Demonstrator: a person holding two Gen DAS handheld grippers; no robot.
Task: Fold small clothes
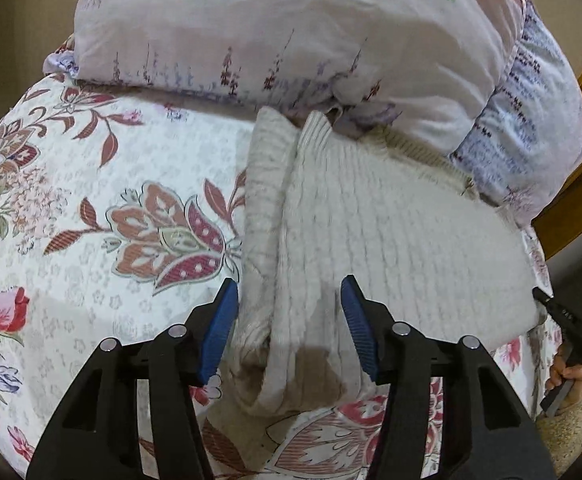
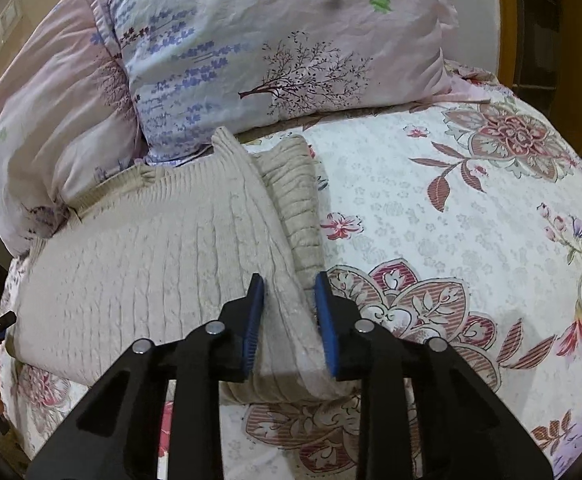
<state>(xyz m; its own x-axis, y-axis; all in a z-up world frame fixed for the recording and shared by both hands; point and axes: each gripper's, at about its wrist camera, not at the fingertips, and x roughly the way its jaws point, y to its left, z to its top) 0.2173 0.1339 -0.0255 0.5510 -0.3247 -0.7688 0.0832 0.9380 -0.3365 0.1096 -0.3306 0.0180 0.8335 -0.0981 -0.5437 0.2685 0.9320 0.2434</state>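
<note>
A cream cable-knit sweater [image 1: 391, 240] lies flat on the floral bedspread [image 1: 91, 200], its far end against the pillows. A sleeve [image 1: 263, 200] is folded along its left edge. My left gripper [image 1: 289, 292] is open, its blue pads either side of the sweater's near left corner. In the right wrist view the sweater [image 2: 151, 264] lies to the left, with a folded sleeve [image 2: 295, 200] along its right edge. My right gripper [image 2: 289, 284] is open around the near right corner; the pads stand apart with fabric between them.
Two pillows [image 1: 291, 40] lie stacked at the head of the bed, also in the right wrist view [image 2: 271, 40]. A wooden bed frame [image 1: 571, 208] runs along the right. The floral bedspread [image 2: 471, 220] stretches right of the sweater. The other gripper and hand [image 1: 571, 340] show at the right edge.
</note>
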